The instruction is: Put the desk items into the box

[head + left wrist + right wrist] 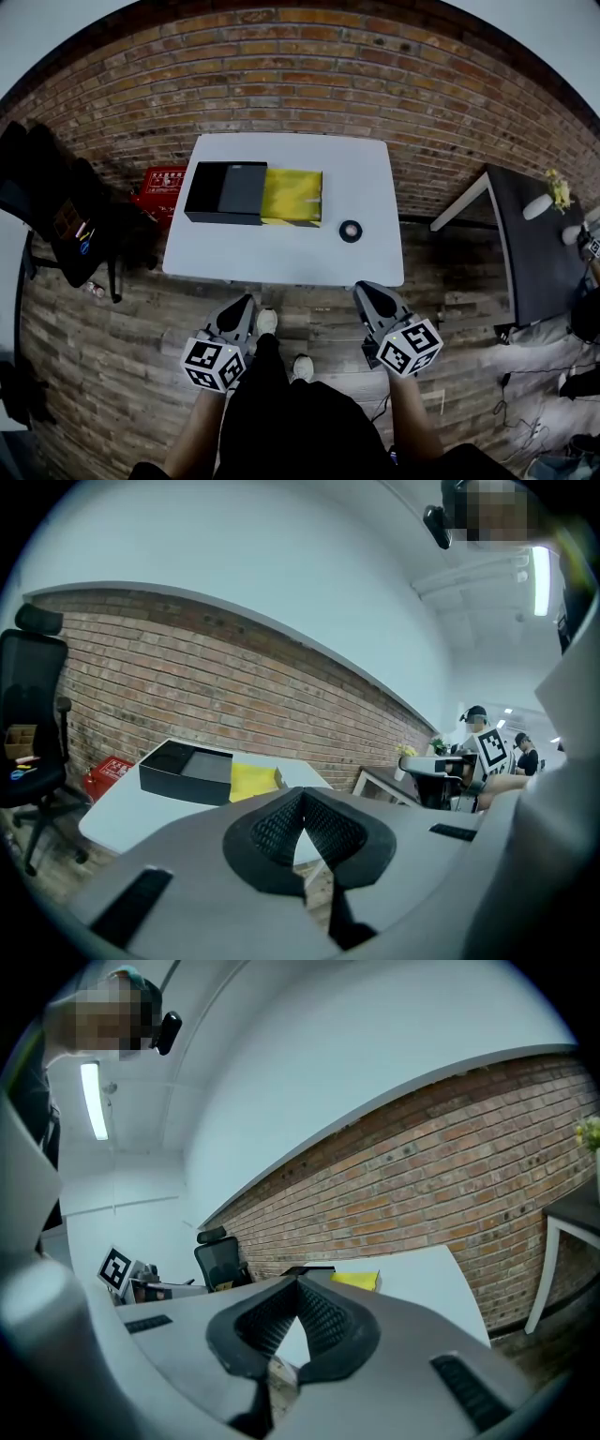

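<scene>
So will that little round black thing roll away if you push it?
Probably not: the ring seems to lie flat on the table, so a push would likely slide it. It looks small, so it is probably light. Stood on its edge, its round shape could let it roll.

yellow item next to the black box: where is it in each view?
Head view: yellow item upper centre, touching the black box's right side.
Left gripper view: yellow item left of centre, below mid-height.
Right gripper view: yellow item near centre, below mid-height.
Shared landmark: brick wall behind it.
</scene>
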A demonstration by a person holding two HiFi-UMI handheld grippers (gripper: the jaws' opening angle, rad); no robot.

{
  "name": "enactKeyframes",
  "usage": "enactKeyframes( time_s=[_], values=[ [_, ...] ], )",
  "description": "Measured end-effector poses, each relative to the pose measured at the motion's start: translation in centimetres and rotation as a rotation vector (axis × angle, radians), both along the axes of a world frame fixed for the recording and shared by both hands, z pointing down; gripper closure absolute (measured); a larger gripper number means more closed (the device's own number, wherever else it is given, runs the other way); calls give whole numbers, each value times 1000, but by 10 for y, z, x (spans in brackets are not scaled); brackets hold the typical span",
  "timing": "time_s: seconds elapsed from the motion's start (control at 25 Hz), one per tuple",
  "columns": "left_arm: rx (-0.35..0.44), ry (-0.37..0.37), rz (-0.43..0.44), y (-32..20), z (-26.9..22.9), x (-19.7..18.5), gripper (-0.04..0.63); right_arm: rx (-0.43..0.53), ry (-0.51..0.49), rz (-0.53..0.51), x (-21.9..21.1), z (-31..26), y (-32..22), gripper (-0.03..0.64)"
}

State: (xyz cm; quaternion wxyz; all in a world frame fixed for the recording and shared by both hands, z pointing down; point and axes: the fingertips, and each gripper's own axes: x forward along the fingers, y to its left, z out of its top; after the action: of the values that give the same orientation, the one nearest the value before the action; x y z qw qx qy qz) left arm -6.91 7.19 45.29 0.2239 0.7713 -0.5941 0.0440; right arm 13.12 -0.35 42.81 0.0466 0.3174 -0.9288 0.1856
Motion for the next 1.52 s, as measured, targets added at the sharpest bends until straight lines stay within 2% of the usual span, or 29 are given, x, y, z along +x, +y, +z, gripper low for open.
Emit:
enactKeyframes(
  time_s=[0.24, 0.52, 0.72, 1.12, 1.36, 1.52],
  values=[
    [3, 5, 71, -38, 5, -8, 584, -13, 5, 38, -10, 12, -25, 597],
    [20, 1, 155, -98, 3, -24, 584, -16, 79, 65, -29, 34, -62, 597],
    [9, -10, 235, -139, 9, -39, 584, -19, 96, 102, -50, 38, -93, 597],
    [-7, -4, 353, -191, 19, -67, 584, -5, 116, 181, -87, 38, -131, 596],
    [-10, 22, 400, -205, 25, -58, 584, -40, 124, 248, -76, 49, -137, 597],
    [-31, 35, 439, -213, 33, -40, 584, -43, 233, 251, -63, 70, -145, 597]
  ],
)
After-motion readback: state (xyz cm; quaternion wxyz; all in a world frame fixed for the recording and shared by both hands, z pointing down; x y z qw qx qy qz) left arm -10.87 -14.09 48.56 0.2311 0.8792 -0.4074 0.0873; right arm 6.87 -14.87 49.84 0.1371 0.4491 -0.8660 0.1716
